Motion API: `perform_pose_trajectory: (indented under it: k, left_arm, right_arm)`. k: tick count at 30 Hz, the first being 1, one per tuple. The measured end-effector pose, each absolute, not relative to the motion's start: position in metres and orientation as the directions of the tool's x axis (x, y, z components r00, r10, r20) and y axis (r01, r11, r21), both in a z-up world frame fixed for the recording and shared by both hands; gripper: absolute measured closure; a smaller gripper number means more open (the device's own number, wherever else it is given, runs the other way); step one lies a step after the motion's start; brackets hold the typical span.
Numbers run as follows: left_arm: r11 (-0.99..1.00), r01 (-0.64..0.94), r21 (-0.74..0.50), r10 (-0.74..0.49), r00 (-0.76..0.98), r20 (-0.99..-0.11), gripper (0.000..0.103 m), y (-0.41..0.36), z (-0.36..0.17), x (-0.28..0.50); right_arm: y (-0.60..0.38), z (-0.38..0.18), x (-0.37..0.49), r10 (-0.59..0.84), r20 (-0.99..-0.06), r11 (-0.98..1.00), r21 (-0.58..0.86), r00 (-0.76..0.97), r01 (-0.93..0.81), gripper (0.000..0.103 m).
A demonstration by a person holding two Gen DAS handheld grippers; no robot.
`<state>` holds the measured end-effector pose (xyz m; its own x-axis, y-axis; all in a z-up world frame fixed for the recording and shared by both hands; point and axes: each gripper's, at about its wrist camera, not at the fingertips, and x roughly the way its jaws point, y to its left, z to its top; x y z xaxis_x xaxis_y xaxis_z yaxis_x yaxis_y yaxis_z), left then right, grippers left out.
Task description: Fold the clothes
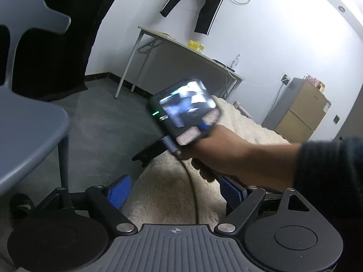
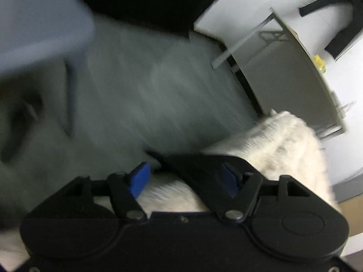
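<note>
Cream, shaggy fabric (image 1: pixel 172 195) is lying spread below both tools, reaching back toward a folding desk (image 1: pixel 181 45) against the white wall. The left hand-held gripper (image 1: pixel 174 192) is hovering over this fleecy cloth with its blue pads (image 1: pixel 119 190) spread wide and nothing between them. Ahead of it, the person's right hand (image 1: pixel 217 154) is gripping the other tool, whose small screen is glowing. In the blurred right wrist view, the right hand-held gripper (image 2: pixel 185 179) is also standing released, blue pads (image 2: pixel 139 179) apart; a dark flap (image 2: pixel 195 163) is lying across the gap, its nature unclear. A black garment (image 1: pixel 204 2) is hanging on the wall above the desk, and a grey chair (image 1: pixel 29 117) is standing to the left.
</note>
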<state>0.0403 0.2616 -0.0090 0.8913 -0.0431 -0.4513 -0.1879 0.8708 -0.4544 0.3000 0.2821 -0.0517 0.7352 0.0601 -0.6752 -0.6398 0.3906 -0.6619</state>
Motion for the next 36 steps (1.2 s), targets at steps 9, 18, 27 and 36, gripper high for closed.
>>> perform_pose_trajectory:
  k: [9, 18, 27, 36]
  left_arm:
    - [0.854, -0.219, -0.472, -0.018, 0.895, -0.446, 0.021, 0.26, -0.013, 0.045]
    - [0.799, -0.326, -0.505, 0.093, 0.897, -0.432, 0.021, 0.281, -0.015, 0.037]
    - [0.745, -0.408, -0.528, 0.149, 0.873, -0.464, 0.022, 0.304, -0.019, 0.033]
    - [0.811, -0.402, -0.424, 0.166, 0.854, -0.493, 0.021, 0.291, -0.017, 0.051]
  right_arm:
    - [0.302, -0.018, 0.322, 0.042, -0.588, 0.498, -0.689, 0.808, -0.527, 0.101]
    - [0.259, 0.044, 0.314, 0.278, -0.717, 0.604, -0.387, 0.639, -0.697, 0.084]
    - [0.178, 0.02, 0.26, 0.387, -0.762, 0.599, -0.221, 0.52, -0.77, 0.07]
    - [-0.065, 0.118, 0.298, 0.285, -0.644, 0.843, -0.184, 0.71, -0.505, 0.043]
